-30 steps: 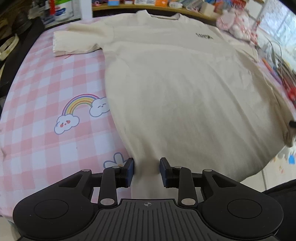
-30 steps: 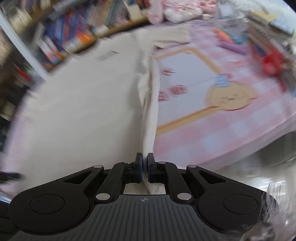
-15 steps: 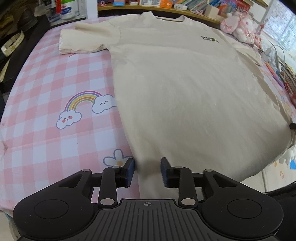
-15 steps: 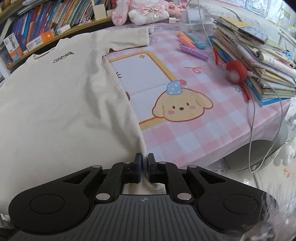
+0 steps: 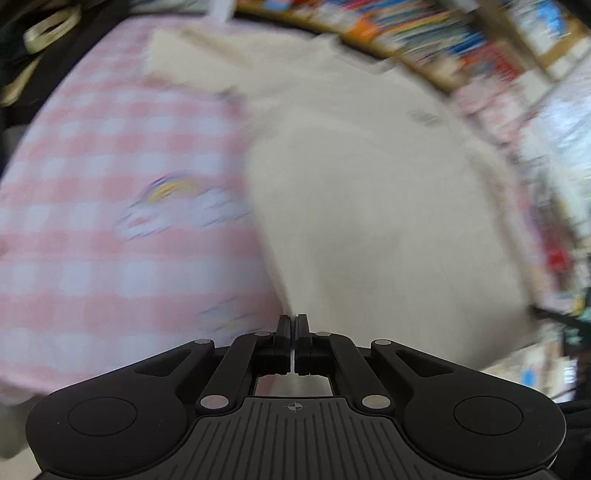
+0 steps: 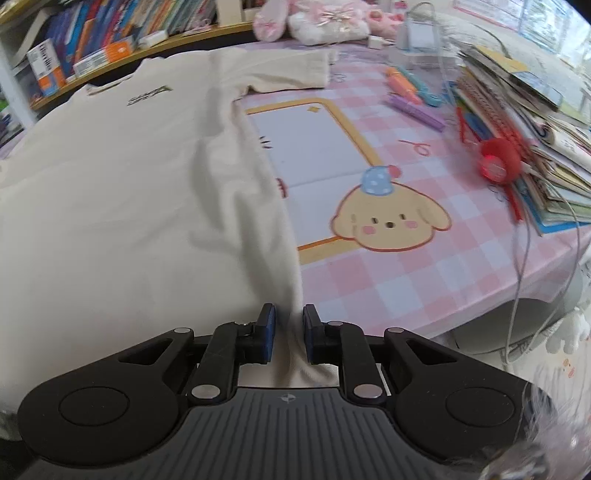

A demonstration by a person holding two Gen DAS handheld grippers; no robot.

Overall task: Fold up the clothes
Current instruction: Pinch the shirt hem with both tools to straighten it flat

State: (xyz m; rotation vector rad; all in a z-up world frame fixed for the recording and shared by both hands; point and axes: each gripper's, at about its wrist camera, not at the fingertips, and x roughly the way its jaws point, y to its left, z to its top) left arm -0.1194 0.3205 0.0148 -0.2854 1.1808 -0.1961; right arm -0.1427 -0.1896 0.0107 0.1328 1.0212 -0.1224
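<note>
A cream T-shirt (image 6: 122, 192) lies spread flat on the pink checked tablecloth (image 6: 399, 280), collar towards the far bookshelf. In the blurred left wrist view the same T-shirt (image 5: 369, 206) fills the right half, and its bottom left hem runs into my left gripper (image 5: 293, 325), which is shut on it. My right gripper (image 6: 287, 319) is at the bottom right corner of the hem; its jaws are opening, and a fold of cloth hangs loose between the blue pads (image 6: 269, 332) without being pressed.
A stack of books and notebooks (image 6: 524, 122), a red round thing (image 6: 496, 160) with a white cable, and coloured pens (image 6: 413, 96) lie at the right. Plush toys (image 6: 314, 18) and a bookshelf (image 6: 103, 40) line the far edge. The table edge drops off near the right gripper.
The left jaws have closed on the hem, and that view has rolled and blurred. The right jaws, earlier shut on the hem, have parted, and the cloth lies flatter on the table.
</note>
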